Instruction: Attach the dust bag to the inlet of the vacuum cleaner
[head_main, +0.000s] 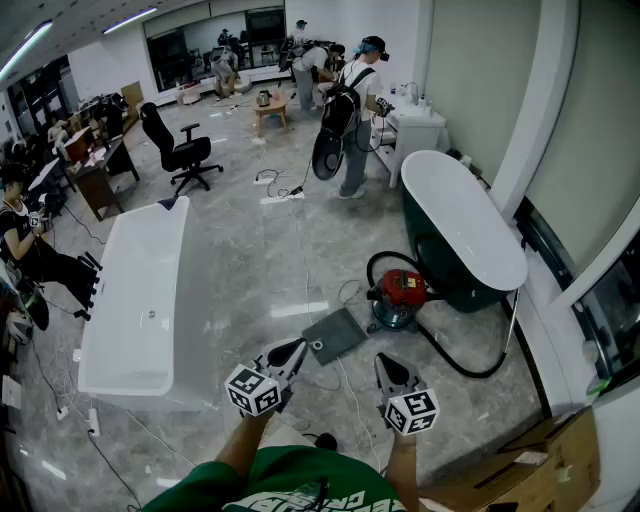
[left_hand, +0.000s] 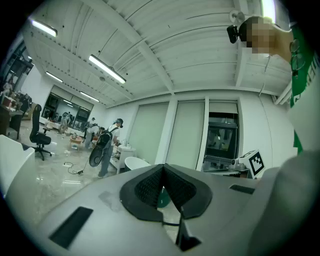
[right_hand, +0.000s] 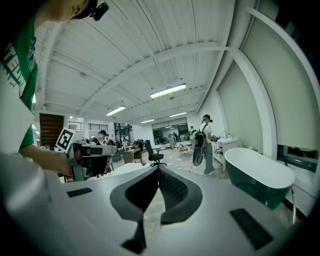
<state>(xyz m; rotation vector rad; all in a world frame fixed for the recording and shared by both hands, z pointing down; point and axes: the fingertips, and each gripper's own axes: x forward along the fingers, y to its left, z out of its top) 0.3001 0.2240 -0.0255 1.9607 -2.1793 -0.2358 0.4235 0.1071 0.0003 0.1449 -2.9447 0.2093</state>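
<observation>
So, nothing is picked up yet: left gripper (head_main: 288, 354) and right gripper (head_main: 388, 368) both have their jaws pressed together, empty, well above the floor. The dust bag (head_main: 335, 335) lies flat on the floor just beside the red vacuum cleaner (head_main: 402, 290). I'd open one claw, pinch the bag near its collar and keep the hole facing the inlet, which I can't make out from here.

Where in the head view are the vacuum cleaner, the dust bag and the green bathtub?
vacuum cleaner (head_main: 403, 287): head view, red body.
dust bag (head_main: 338, 333): head view, middle of the flat grey panel.
green bathtub (head_main: 425, 250): head view, dark green side.
</observation>
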